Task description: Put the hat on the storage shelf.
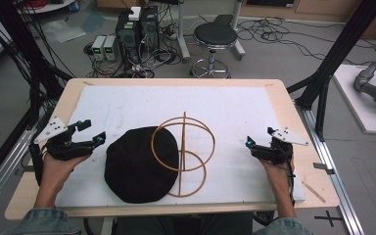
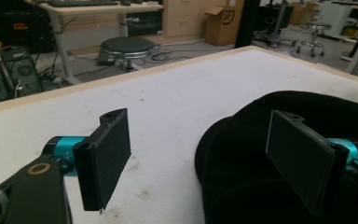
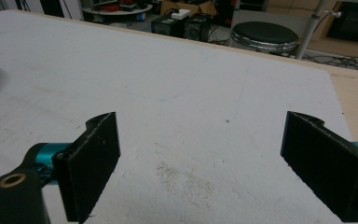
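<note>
Black cap (image 1: 139, 164) lies flat at lower centre of the high view on the white foam sheet (image 1: 127, 105) covering the bench; soft, matte fabric, roughly round, slightly domed, edge limp against the sheet. A wooden hoop stand (image 1: 183, 154), thin tan rings crossed over an upright rod, lies on its side, touching and overlapping the cap's right edge. My left gripper (image 1: 90, 132) sits just left of the cap, jaws spread wide and holding nothing; in the left gripper view the cap (image 2: 261, 154) fills the lower right, behind one pad. My right gripper (image 1: 249, 144) rests well apart at the right of the frame, near the sheet's edge, jaws also spread and empty over bare foam. Judgement: step in hand is the first grasp of the cap with the left. To do it well, come in low along the foam, slide one pad under the near rim and pinch the fabric edge rather than the dome, lifting away from the hoop so it is not dragged. The foam's surface is lightly scuffed.
</note>
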Motion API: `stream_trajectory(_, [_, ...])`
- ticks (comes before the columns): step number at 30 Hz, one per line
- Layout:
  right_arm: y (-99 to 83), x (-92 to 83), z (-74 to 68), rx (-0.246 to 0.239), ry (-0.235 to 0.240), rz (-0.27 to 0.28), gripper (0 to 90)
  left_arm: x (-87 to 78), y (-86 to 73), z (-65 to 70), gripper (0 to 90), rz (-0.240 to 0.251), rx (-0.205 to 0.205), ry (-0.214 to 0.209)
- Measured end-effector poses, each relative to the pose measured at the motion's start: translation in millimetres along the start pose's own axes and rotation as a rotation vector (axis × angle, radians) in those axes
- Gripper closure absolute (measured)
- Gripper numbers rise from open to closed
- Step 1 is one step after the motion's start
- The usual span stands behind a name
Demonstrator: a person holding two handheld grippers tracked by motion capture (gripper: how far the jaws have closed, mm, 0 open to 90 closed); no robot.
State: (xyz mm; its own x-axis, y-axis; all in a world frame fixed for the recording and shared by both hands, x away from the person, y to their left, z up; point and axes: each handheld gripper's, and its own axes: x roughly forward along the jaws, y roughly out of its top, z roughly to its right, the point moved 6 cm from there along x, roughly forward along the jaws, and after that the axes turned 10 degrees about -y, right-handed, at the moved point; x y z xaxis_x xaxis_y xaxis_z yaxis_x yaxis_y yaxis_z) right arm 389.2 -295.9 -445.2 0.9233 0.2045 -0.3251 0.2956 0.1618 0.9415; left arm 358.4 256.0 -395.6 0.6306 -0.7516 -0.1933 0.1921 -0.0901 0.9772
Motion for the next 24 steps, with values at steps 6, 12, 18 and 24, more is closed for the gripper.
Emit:
stream_trajectory(6, [-0.9, 0.6, 0.7, 0.0, 0.003, -0.007, 11.5, 3.2, 4.0, 11.6, 22.1, 0.013, 0.052, -0.082])
stream_trajectory(12, [-0.9, 0.7, 0.4, 0.002, 0.005, -0.007, 11.5, 7.4, 5.3, 25.4, 22.3, 0.011, 0.096, -0.195])
stream_trajectory(18, [-1.4, 0.6, -0.3, 0.007, 0.007, -0.015, 11.5, 11.2, 5.3, 38.1, 22.4, 0.003, 0.131, -0.289])
stream_trajectory(24, [-1.5, 1.0, -0.2, 0.004, 0.008, -0.014, 11.6, 13.4, 7.7, 54.9, 22.5, 0.017, 0.167, -0.405])
